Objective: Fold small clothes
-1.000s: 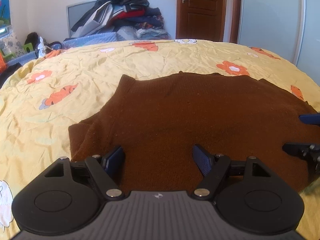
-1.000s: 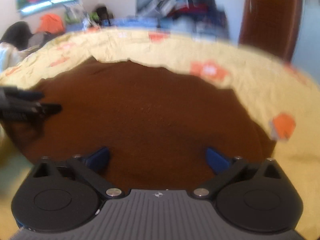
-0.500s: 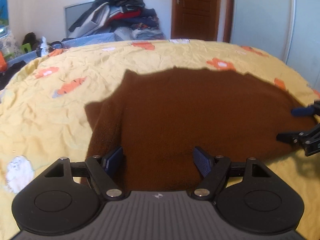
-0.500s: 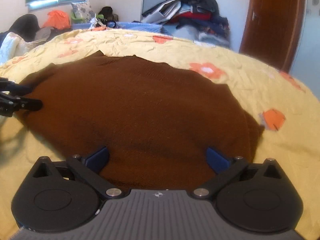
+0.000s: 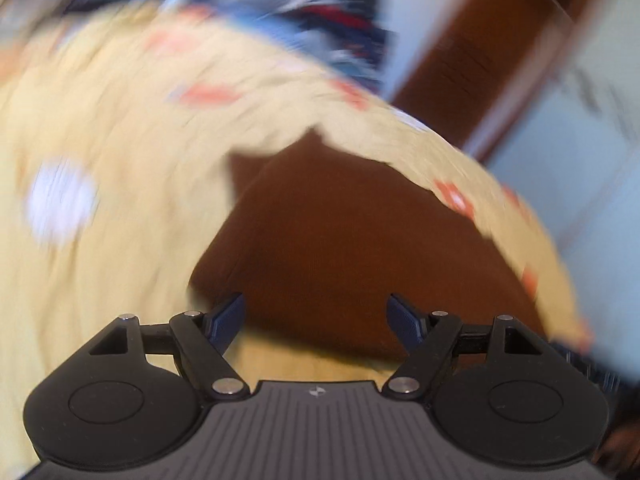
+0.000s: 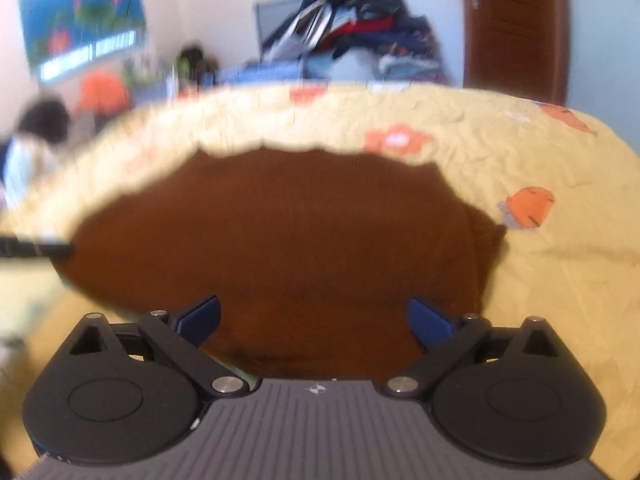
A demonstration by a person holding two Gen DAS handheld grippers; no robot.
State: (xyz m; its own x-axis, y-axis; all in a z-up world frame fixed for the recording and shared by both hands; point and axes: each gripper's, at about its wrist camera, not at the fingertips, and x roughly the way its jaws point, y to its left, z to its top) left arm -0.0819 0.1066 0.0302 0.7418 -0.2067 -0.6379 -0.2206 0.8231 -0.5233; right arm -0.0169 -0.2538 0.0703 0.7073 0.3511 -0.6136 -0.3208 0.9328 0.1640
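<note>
Hovering over the brown garment, both tools released

Lying spread on a yellow bedspread [image 6: 540, 280] with orange flower prints: a brown knitted garment [image 6: 288, 240], flat and wide. Seen through the right wrist camera directly ahead of the right gripper [image 6: 314, 320], its near hem running under and between the two blue pads [image 6: 200, 314]. Jaws of that gripper spread wide, pads not pressing on the cloth, nothing grasped. Off to that tool's left, at the garment's far-left edge, a dark tip of the left gripper [image 6: 36, 246], blurred.

Seen through the left wrist camera, heavily smeared and tilted: the same brown garment [image 5: 360, 248] ahead of the left gripper [image 5: 314, 316], its near edge just beyond the blue fingertips [image 5: 228, 316], bare yellow bedspread [image 5: 120, 240] showing below between the jaws. Jaws standing wide apart, released, holding nothing. Garment's left side folded or doubled into a darker ridge, exact lie unclear through the blur.

Beyond the bed, ahead of both tools: a heap of clothes [image 6: 352, 28] against the wall, and a brown wooden door [image 6: 516, 24] to the right of it.
</note>
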